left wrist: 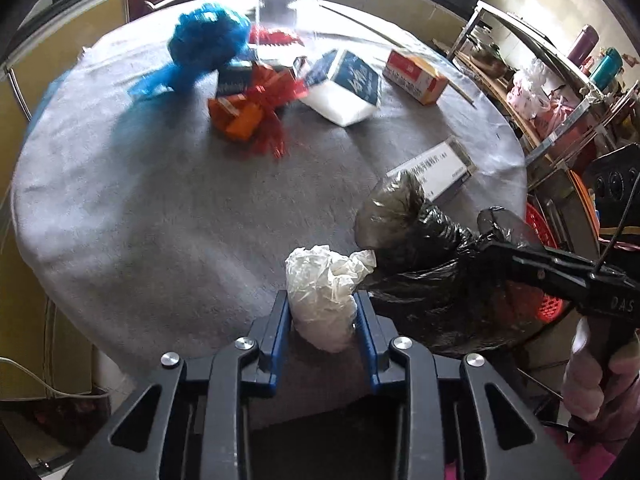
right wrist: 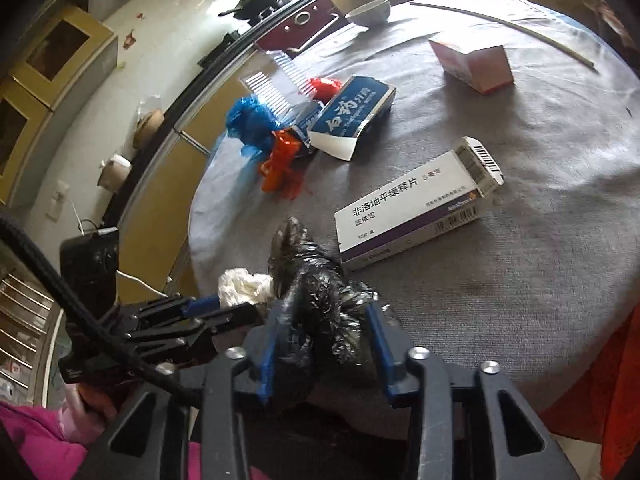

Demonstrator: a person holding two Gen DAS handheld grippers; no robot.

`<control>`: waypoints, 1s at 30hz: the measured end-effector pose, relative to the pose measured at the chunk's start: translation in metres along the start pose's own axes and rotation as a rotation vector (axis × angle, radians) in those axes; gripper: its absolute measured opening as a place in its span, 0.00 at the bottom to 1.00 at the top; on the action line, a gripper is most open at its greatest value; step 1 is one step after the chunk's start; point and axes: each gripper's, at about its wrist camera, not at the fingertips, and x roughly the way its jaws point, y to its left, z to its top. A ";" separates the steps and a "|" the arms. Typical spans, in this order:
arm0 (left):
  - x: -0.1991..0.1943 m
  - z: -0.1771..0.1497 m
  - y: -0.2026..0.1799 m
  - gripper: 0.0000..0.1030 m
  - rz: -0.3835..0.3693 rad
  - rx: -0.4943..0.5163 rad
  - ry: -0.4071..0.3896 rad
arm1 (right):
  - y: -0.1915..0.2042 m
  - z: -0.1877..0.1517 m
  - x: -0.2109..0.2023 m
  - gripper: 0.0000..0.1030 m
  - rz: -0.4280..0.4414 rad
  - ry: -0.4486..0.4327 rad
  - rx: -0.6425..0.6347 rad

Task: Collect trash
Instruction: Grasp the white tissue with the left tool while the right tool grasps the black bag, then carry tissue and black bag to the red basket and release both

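My left gripper point(left wrist: 322, 312) tilts steeply down over the near edge of the round grey-clothed tabletop point(left wrist: 160, 208), its jaws pinching a crumpled white plastic wad point(left wrist: 320, 296) between the blue pads. My right gripper point(right wrist: 324, 344) points down at a shallower slant, its jaws set around a crumpled black plastic bag point(right wrist: 320, 300); the bag fills the gap between the pads, though the glossy folds hide whether both pads truly press on it. The two bundles sit just beside each other at the tabletop's near edge, the white one touching the black bag. The left wrist view shows what the right cannot: a hand point(left wrist: 592, 376) wrapped around the right gripper's black handle, and a red mesh basket point(left wrist: 540, 220) behind the bag. The right wrist view gives instead a pink sleeve point(right wrist: 36, 436) by the left gripper, the printed face of a white and purple medicine box point(right wrist: 412, 208) lying just beyond the bag, and a white bowl point(right wrist: 370, 12) at the tabletop's far rim. Farther off in both views lie a blue plastic bag point(left wrist: 208, 40), red-orange wrappers point(left wrist: 248, 112), a blue and white carton point(left wrist: 344, 84) and a pink and white box point(left wrist: 416, 76).
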 end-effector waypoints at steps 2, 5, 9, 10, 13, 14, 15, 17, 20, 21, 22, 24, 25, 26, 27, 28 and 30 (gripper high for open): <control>-0.003 0.001 0.001 0.30 0.011 0.008 -0.018 | 0.002 0.001 0.004 0.60 0.006 0.002 -0.010; -0.007 0.002 0.005 0.30 0.037 0.020 -0.033 | 0.006 0.002 0.015 0.64 -0.013 0.006 -0.033; -0.008 0.002 0.013 0.30 0.076 0.014 -0.037 | 0.009 0.003 0.031 0.64 -0.086 0.017 -0.069; -0.009 0.002 0.015 0.30 0.084 0.012 -0.039 | 0.012 0.002 0.035 0.64 -0.102 0.014 -0.088; -0.011 0.003 0.021 0.30 0.096 0.000 -0.041 | 0.020 -0.001 0.040 0.44 -0.137 0.000 -0.128; -0.011 0.003 0.022 0.30 0.101 -0.003 -0.042 | 0.020 -0.001 0.041 0.44 -0.136 0.004 -0.130; -0.012 0.004 0.022 0.30 0.105 -0.006 -0.044 | 0.022 -0.002 0.041 0.42 -0.133 0.002 -0.134; -0.016 0.004 0.023 0.30 0.110 -0.009 -0.054 | 0.025 -0.003 0.040 0.41 -0.103 0.010 -0.136; -0.024 0.009 0.021 0.30 0.125 -0.013 -0.071 | 0.031 -0.004 0.033 0.40 -0.036 0.001 -0.137; -0.027 0.011 0.020 0.30 0.129 -0.012 -0.079 | 0.032 -0.004 0.029 0.40 -0.020 -0.009 -0.136; -0.030 0.013 0.017 0.30 0.133 -0.006 -0.088 | 0.033 -0.005 0.022 0.40 -0.006 -0.026 -0.133; -0.037 0.018 0.009 0.30 0.134 0.017 -0.103 | 0.031 -0.005 0.003 0.40 0.028 -0.073 -0.114; -0.040 0.021 0.003 0.30 0.130 0.033 -0.110 | 0.027 -0.004 -0.007 0.40 0.049 -0.097 -0.096; -0.042 0.024 -0.006 0.30 0.126 0.056 -0.116 | 0.022 -0.003 -0.019 0.40 0.067 -0.122 -0.071; -0.042 0.028 -0.016 0.30 0.122 0.085 -0.120 | 0.016 -0.001 -0.030 0.40 0.075 -0.146 -0.050; -0.042 0.032 -0.027 0.30 0.118 0.115 -0.119 | 0.008 -0.002 -0.043 0.40 0.069 -0.179 -0.031; -0.040 0.038 -0.047 0.30 0.103 0.161 -0.115 | -0.003 -0.003 -0.061 0.40 0.048 -0.221 -0.003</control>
